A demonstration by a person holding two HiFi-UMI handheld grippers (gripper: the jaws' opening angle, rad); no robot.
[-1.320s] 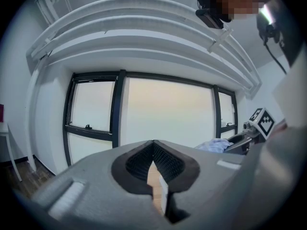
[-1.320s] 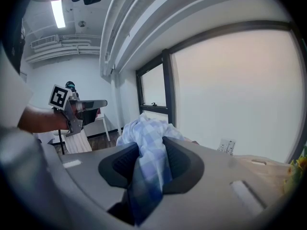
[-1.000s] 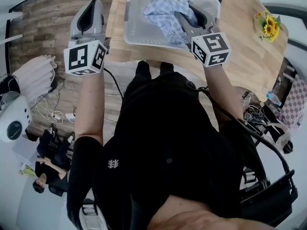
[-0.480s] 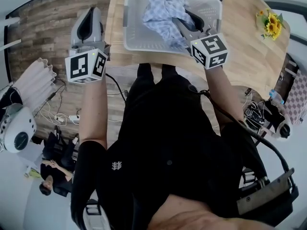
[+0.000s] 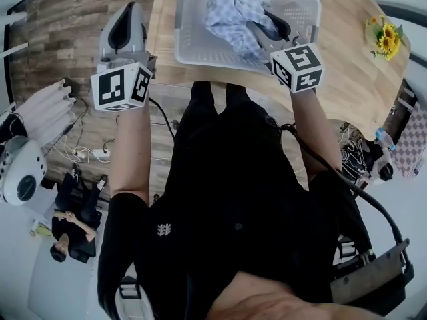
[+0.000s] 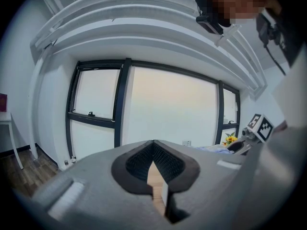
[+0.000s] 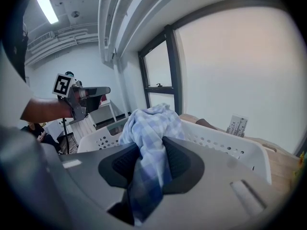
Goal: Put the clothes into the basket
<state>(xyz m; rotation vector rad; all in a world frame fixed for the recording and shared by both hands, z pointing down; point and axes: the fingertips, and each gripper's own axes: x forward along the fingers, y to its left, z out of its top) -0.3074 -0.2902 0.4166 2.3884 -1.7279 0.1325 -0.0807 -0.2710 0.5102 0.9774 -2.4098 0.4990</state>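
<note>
up at twelve o'clock in the head view, your right gripper (image 5: 265, 24) reaches over the near rim of the white basket (image 5: 200, 45), which stands on the wooden table (image 5: 347, 79). its claw is clamped on the checked cloth (image 5: 233, 5): in the right gripper view both dark pads press on the fabric from either side. the cloth is soft and crumpled, pale blue and white in a small check. one bunched fold rises above the pads in a rounded peak, and a darker, shaded strip trails down between them toward the camera. the bulk of it sits within the basket's perforated walls, toward the one o'clock side of the basket. whether its lower folds rest on the bottom you cannot tell.

your left gripper (image 5: 123, 25) is at about ten o'clock, outside the basket and just off the table's left edge. its claw is closed with nothing in it, the pads meeting at their tips. a bunch of sunflowers (image 5: 385, 37) lies on the table at two o'clock, well apart from the basket.
</note>
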